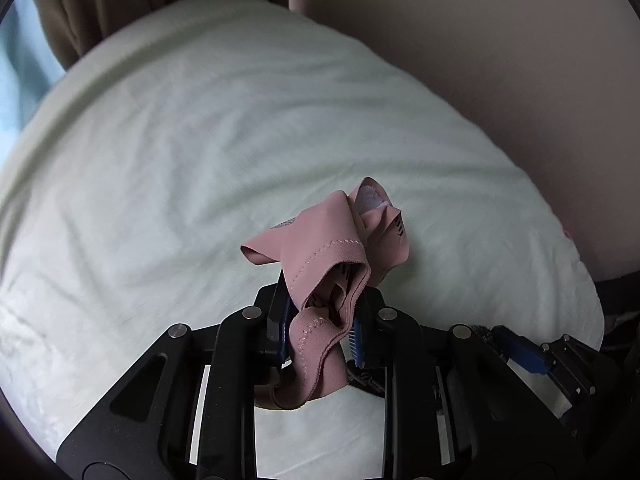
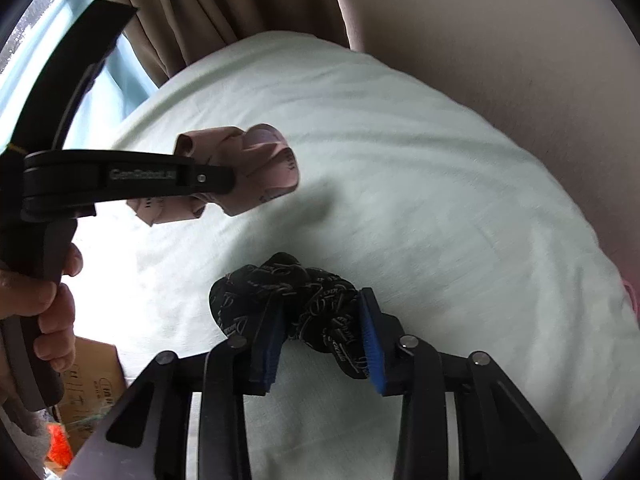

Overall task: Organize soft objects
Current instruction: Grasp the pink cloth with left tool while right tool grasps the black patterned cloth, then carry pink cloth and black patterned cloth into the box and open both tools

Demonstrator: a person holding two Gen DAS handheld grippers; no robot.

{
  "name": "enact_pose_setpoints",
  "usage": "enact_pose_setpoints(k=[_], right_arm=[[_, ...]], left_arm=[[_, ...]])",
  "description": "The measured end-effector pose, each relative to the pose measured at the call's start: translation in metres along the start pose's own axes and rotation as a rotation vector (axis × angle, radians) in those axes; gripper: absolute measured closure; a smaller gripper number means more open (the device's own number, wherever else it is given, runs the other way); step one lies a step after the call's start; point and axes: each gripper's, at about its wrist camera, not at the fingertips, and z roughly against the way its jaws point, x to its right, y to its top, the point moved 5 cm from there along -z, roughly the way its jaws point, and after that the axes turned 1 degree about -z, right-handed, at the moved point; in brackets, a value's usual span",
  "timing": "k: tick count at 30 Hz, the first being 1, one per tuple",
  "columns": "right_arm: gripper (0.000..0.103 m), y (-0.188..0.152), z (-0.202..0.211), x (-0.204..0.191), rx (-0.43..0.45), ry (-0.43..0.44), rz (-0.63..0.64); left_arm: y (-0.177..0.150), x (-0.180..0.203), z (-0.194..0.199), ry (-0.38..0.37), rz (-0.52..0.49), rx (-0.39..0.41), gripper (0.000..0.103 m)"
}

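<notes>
Left gripper [image 1: 320, 308]: jaws closed on a pink garment [image 1: 332, 256], blue-padded fingers [image 1: 357, 340] pinching the cloth between them. Garment: dusty-pink stretch fabric, bunched and twisted, zigzag stitching along the hems, printed lettering on an inner band, a pale lining patch at the top fold. One loop hangs below the fingers; the rest stands above them, held clear of the bed sheet [image 1: 180, 160]. In the right wrist view the same gripper [image 2: 228, 178] enters from the left, held by a hand [image 2: 52, 308], the pink garment [image 2: 264, 160] spilling round its tip, with its shadow on the sheet beneath.

Right gripper [image 2: 322, 332]: jaws part-closed around a black garment [image 2: 296, 292], blue pads [image 2: 372, 344] pressed to either side of the bundle. Garment: black fabric with pale script lettering printed all over, crumpled into a ball, a lobe hanging below the right pad. Whether it touches the sheet cannot be told.

Bed sheet [image 2: 420, 160]: pale mint, lightly creased, covering the surface under both grippers.

Cardboard box [image 2: 96, 372]: lower left beside the bed, printed markings on its side; contents cannot be made out. Something orange [image 2: 58, 446] just below it.

Curtain [image 2: 208, 4]: tan, pleated, beyond the bed's far edge. Wall [image 2: 500, 28]: plain beige, at right.
</notes>
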Motion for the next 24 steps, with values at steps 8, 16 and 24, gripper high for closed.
enact_pose_setpoints(k=[8,16,24], right_arm=[[0.078,0.011,0.043,-0.001,0.055,0.029,0.034],[0.078,0.025,0.097,-0.023,0.122,0.06,0.114],[0.078,0.033,0.188,-0.074,0.191,0.145,0.247]], left_arm=[[-0.005,-0.002,0.064,0.039,0.059,0.073,0.084],[-0.036,-0.011,0.162,0.092,0.194,0.159,0.084],[-0.091,-0.039,0.279,0.195,0.347,0.269,0.084]])
